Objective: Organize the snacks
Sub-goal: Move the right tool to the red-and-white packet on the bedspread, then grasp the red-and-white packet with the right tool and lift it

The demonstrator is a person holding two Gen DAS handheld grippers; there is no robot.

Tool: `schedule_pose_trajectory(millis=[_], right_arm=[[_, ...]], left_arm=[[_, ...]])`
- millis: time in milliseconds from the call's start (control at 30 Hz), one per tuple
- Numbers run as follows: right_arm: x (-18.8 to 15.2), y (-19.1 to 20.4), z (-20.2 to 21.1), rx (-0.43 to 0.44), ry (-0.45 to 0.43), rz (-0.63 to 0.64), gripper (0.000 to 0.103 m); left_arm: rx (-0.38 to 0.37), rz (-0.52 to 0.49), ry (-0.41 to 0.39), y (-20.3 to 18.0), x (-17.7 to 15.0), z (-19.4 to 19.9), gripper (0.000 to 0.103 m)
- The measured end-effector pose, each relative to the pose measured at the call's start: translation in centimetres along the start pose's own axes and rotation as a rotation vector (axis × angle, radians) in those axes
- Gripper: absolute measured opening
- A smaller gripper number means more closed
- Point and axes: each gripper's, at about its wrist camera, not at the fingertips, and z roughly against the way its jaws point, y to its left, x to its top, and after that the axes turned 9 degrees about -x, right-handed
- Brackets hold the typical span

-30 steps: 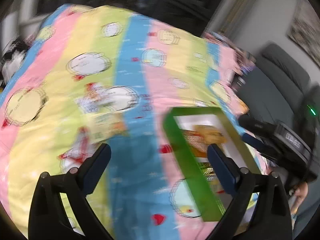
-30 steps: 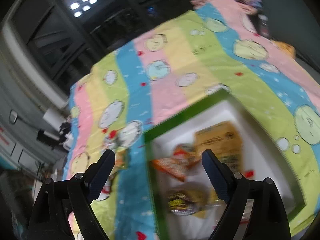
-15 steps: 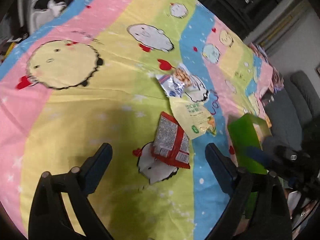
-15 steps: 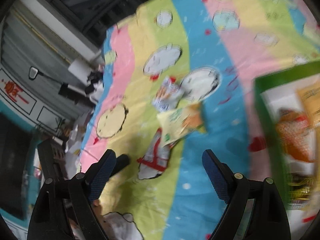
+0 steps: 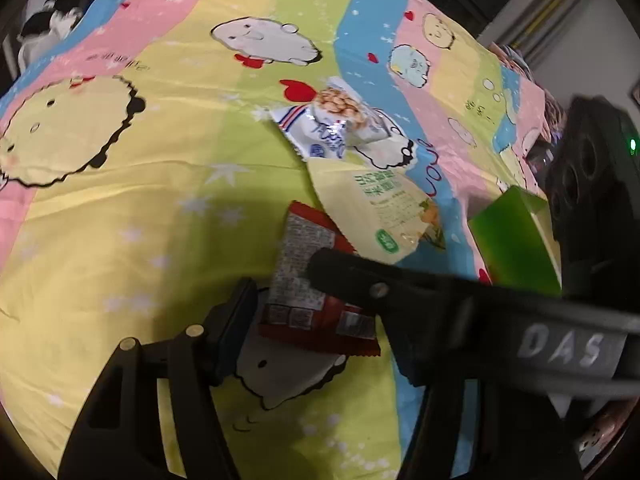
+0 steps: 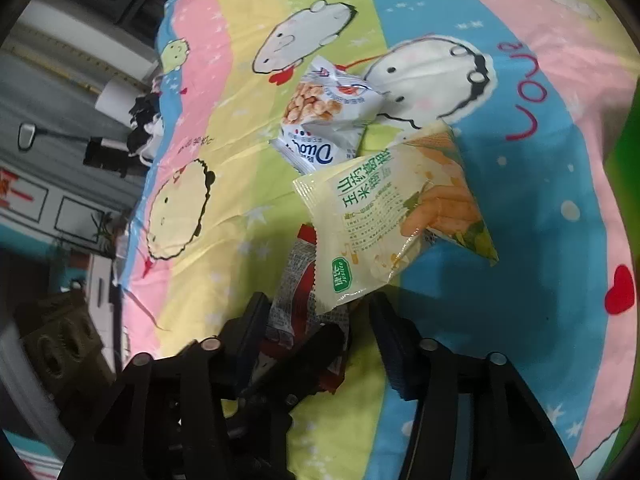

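We see both grippers low over the striped cloth [image 5: 120, 208], jaws closing. The left gripper [image 5: 316, 312] is about half open around the red packet [image 5: 304, 280], at lower centre of its view; we cannot tell if its pads press yet. The right gripper [image 6: 320, 332] is narrower, and the lower edge of the yellow packet [image 6: 384, 220] and the red one sit between its jaws. A white packet [image 6: 324, 120] lies above, touching the yellow. A green box [image 5: 516, 240] stands at right.
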Motion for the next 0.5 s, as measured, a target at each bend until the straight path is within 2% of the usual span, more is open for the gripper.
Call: schedule_pose_trajectory(millis=[100,300,500], right_arm=[[-0.3,0.5,-0.5,-0.007,0.001,0.034,0.042],[-0.9,0.6,-0.1,-0.003,-0.027,0.034,0.041],[-2.4,0.8,2.3,0.008,-0.065,0.048,0.041]], left_arm=[[0.015,-0.029,-0.009,-0.3,-0.3,-0.2,0.055],[0.034,-0.052,-0.015,-1.1,-0.8,0.2,0.053],[0.04,-0.089,-0.049,-3.1,-1.9,2.1,0.053]])
